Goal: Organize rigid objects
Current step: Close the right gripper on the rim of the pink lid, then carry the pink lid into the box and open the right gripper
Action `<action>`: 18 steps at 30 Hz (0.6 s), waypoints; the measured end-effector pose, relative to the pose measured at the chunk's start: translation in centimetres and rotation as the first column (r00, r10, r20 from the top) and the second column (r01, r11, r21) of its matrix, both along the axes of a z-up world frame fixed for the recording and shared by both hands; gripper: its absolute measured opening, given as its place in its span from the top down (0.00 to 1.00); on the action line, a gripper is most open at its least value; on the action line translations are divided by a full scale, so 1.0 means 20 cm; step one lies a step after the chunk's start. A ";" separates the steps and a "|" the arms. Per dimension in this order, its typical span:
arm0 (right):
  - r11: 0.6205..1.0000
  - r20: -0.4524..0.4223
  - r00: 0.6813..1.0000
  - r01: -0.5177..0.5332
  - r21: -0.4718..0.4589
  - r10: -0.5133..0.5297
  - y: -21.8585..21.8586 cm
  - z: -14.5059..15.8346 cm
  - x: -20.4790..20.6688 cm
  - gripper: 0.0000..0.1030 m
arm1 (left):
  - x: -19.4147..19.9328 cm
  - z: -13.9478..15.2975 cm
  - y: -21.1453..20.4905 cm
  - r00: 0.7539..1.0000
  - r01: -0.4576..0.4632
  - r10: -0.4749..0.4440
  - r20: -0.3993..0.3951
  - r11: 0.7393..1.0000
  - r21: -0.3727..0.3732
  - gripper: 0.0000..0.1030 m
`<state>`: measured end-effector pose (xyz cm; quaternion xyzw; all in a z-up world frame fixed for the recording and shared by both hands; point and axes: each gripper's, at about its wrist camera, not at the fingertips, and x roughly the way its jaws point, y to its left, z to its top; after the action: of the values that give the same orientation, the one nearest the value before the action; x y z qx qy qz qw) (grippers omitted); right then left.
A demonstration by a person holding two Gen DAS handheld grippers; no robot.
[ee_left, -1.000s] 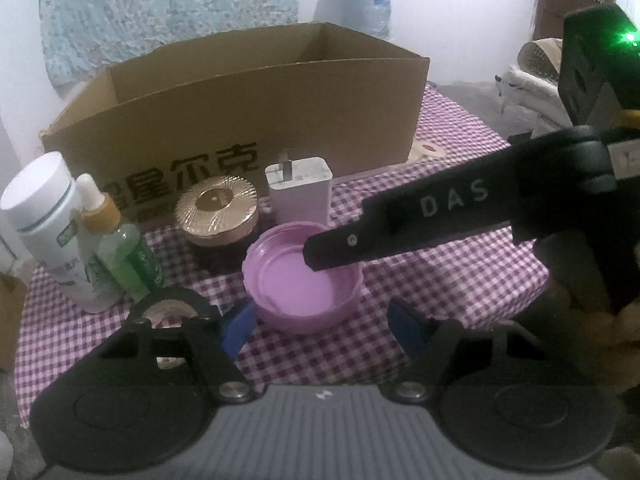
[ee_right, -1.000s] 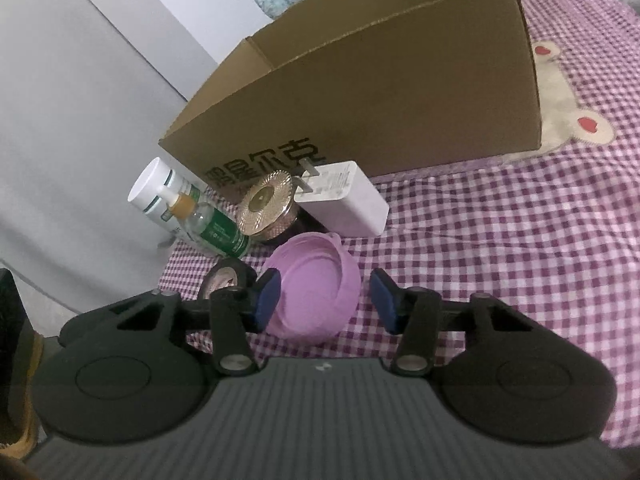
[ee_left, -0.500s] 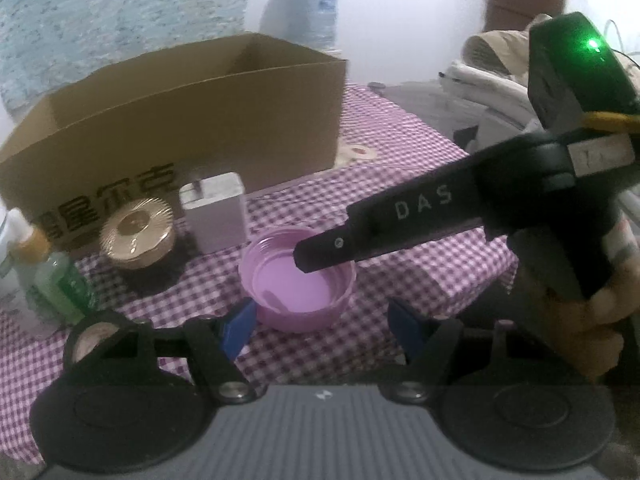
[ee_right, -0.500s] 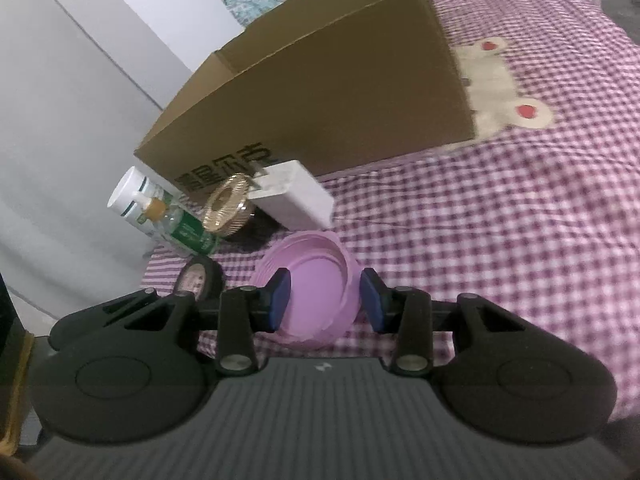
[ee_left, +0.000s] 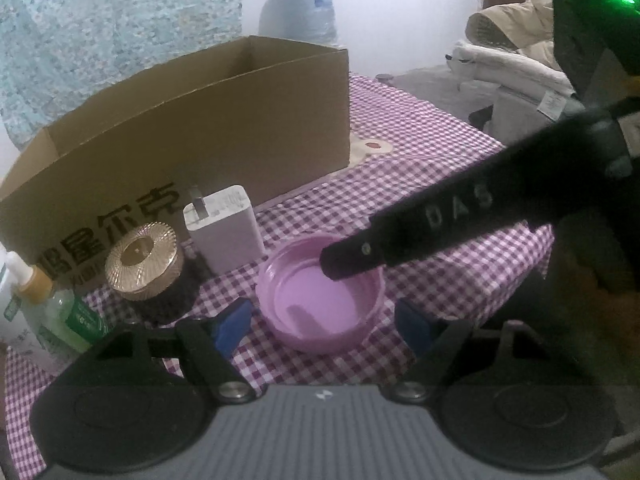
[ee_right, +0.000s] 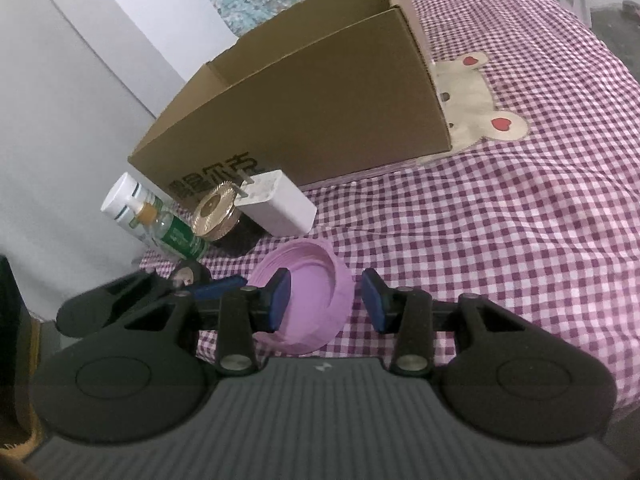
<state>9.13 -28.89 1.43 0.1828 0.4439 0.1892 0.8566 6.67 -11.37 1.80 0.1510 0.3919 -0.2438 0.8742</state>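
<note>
The pink lid [ee_left: 320, 304] lies open side up on the checked cloth [ee_right: 500, 240], near the cloth's front edge, with bare cloth stretching wide to its right. Behind it, 1 open cardboard box [ee_left: 192, 132] closes off the back; what the box holds cannot be seen. Crowded between the box and the left edge stand a white charger [ee_left: 222, 230], a gold-topped jar [ee_left: 142, 258], a green bottle [ee_left: 64, 312] and a white bottle [ee_right: 120, 200]. The left gripper [ee_left: 320, 326] straddles the lid, its jaws opening and clear of the rim. The right gripper [ee_right: 326, 300] has 1 pad inside the lid and 1 outside its wall, a gap showing, so not pinching.
</note>
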 end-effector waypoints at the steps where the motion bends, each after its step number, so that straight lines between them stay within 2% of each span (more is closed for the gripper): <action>1: 1.000 0.004 1.000 -0.003 -0.018 0.003 0.01 0.00 0.00 0.63 | 0.01 -0.01 0.00 1.000 -0.006 0.006 -0.005 1.000 0.005 0.24; 5: 0.999 0.005 1.000 -0.010 -0.053 0.011 0.03 -0.01 0.01 0.66 | 0.03 -0.03 -0.01 1.000 -0.010 0.010 -0.020 1.000 0.011 0.30; 7: 0.998 -0.002 1.000 -0.013 -0.062 0.013 0.04 -0.02 0.01 0.75 | 0.02 -0.03 -0.01 1.000 -0.006 0.006 -0.018 1.000 -0.001 0.32; 12: 0.997 -0.003 1.000 -0.008 -0.079 0.008 0.05 -0.01 0.00 0.81 | -0.01 -0.01 0.00 1.000 -0.011 0.011 0.003 1.000 -0.011 0.32; 15: 0.997 0.012 1.000 -0.005 -0.080 0.006 0.05 0.05 -0.02 0.81 | -0.04 0.06 0.02 0.999 -0.009 0.010 0.040 0.999 -0.031 0.32; 18: 0.995 0.060 0.998 -0.010 -0.096 0.016 0.07 0.16 -0.04 0.81 | -0.07 0.18 0.06 0.995 -0.011 0.016 0.101 0.999 -0.053 0.32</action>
<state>8.27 -27.43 4.73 0.1327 0.4274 0.1786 0.8763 5.23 -10.13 5.36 0.1374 0.3412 -0.2400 0.8984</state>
